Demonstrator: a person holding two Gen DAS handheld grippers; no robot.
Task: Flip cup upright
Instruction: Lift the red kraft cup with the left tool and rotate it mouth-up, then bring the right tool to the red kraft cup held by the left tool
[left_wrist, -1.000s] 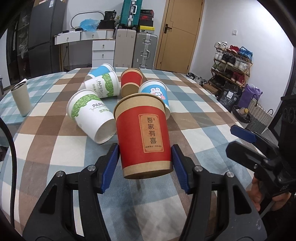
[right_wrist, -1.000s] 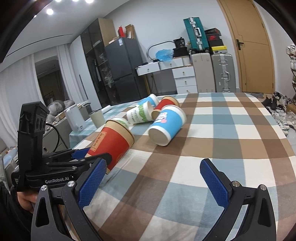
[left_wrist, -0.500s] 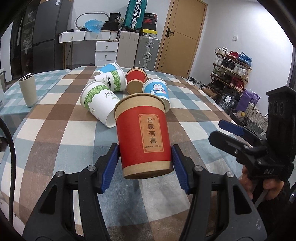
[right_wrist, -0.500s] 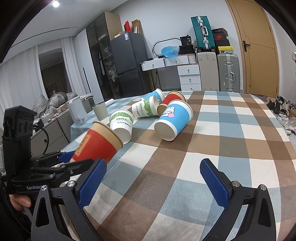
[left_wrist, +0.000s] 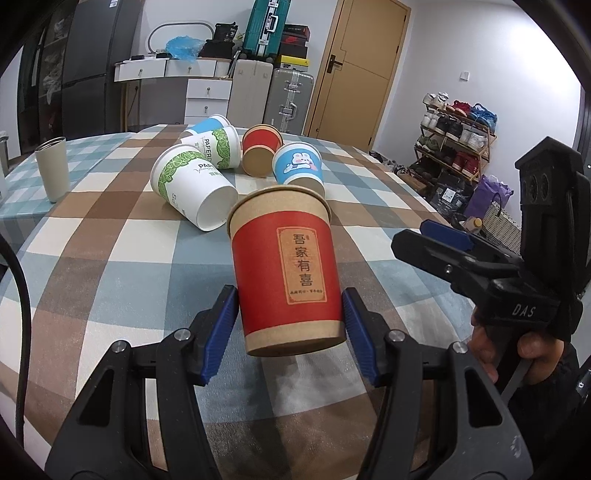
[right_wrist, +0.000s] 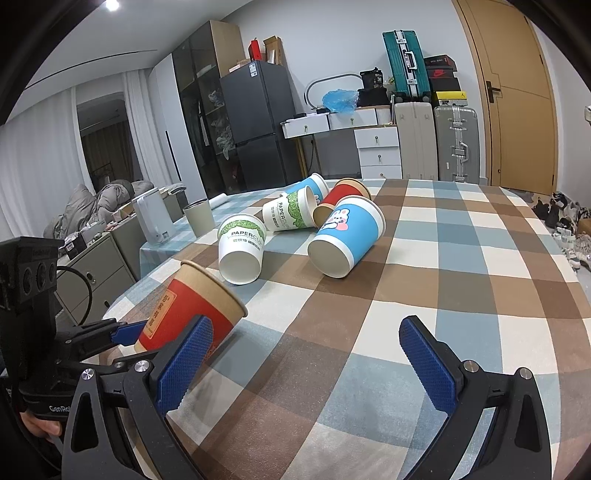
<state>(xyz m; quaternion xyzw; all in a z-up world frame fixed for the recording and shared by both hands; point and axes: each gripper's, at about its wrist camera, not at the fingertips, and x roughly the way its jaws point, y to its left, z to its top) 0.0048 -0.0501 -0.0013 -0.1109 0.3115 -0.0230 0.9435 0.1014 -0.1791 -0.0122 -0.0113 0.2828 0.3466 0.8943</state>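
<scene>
My left gripper (left_wrist: 290, 332) is shut on a red paper cup (left_wrist: 286, 266) with a brown label, near its base, and holds it above the checked tablecloth (left_wrist: 110, 266). In the right wrist view the red cup (right_wrist: 192, 302) tilts, its open rim up and to the right, between the left gripper's fingers (right_wrist: 125, 334). My right gripper (right_wrist: 306, 365) is open and empty over the near part of the table. It shows at the right in the left wrist view (left_wrist: 447, 243).
Several cups lie on their sides further back: a white-green one (right_wrist: 241, 248), a second white-green one (right_wrist: 291, 210), a blue rabbit cup (right_wrist: 347, 236), a red one (right_wrist: 343, 199), a blue one (right_wrist: 314, 184). A grey tumbler (left_wrist: 53, 168) stands at the far left.
The left gripper has drawn the red cup back toward the near edge; the lying cups look farther away. The right gripper has shifted closer to the left one.
</scene>
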